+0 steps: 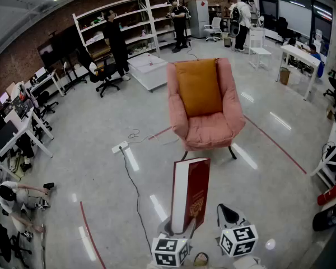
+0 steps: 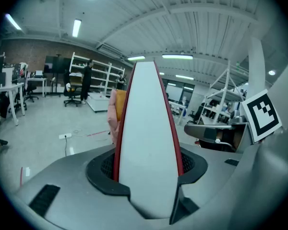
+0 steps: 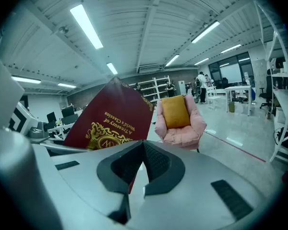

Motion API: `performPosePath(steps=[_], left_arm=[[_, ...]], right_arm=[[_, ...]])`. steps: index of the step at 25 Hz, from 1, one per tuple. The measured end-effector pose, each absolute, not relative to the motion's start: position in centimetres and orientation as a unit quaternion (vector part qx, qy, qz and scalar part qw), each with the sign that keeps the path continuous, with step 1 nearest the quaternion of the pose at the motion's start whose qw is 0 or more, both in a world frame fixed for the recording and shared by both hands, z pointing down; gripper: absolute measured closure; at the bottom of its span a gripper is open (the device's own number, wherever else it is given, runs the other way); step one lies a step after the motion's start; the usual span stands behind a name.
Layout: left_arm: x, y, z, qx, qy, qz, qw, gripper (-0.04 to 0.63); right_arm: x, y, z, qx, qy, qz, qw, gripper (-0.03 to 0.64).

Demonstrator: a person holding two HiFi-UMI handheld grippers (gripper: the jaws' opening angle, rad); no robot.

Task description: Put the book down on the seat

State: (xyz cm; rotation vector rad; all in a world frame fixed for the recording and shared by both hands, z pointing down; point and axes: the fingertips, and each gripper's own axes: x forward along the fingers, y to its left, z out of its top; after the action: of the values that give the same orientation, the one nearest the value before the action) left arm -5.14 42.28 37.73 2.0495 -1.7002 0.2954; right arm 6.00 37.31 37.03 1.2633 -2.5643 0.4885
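Note:
A dark red book (image 1: 190, 194) with gold print stands upright, its white page edge (image 2: 146, 138) facing my left gripper's camera. My left gripper (image 1: 178, 227) is shut on the book's lower end, one black pad on each cover (image 2: 146, 174). The pink armchair (image 1: 206, 108) with an orange cushion (image 1: 199, 87) stands on the floor a good way ahead; its seat (image 1: 209, 130) is bare. My right gripper (image 1: 227, 213) hovers just right of the book, shut with nothing in it (image 3: 143, 152). In the right gripper view the book (image 3: 110, 121) rises at left and the armchair (image 3: 180, 121) lies ahead.
A power strip (image 1: 119, 147) and its black cable lie on the floor left of the chair. Red tape lines (image 1: 274, 144) cross the floor. A low white table (image 1: 148, 69), shelves (image 1: 129, 21), standing people and desks (image 1: 299, 58) are farther back. A person (image 1: 14, 198) sits on the floor at left.

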Motion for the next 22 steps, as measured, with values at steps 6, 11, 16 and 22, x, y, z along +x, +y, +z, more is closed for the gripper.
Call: performPosePath(steps=[6, 11, 16, 22], left_arm=[[-5.7, 44.5, 37.3, 0.746, -0.626, 0.101, 0.206, 0.351], [-5.8, 45.1, 36.8, 0.743, -0.632, 0.093, 0.202, 0.351], [-5.7, 44.5, 37.2, 0.737, -0.639, 0.084, 0.205, 0.351], [-5.3, 43.3, 37.1, 0.73, -0.647, 0.081, 0.205, 0.35]], right_arm=[[5.3, 39.5, 36.2, 0.428, -0.883, 0.153, 0.115, 0.612], [5.4, 40.1, 35.5, 0.419, -0.889, 0.145, 0.114, 0.612], [6.0, 39.7, 35.5, 0.414, -0.893, 0.129, 0.12, 0.612], [7.0, 38.6, 35.6, 0.409, -0.895, 0.14, 0.114, 0.612]])
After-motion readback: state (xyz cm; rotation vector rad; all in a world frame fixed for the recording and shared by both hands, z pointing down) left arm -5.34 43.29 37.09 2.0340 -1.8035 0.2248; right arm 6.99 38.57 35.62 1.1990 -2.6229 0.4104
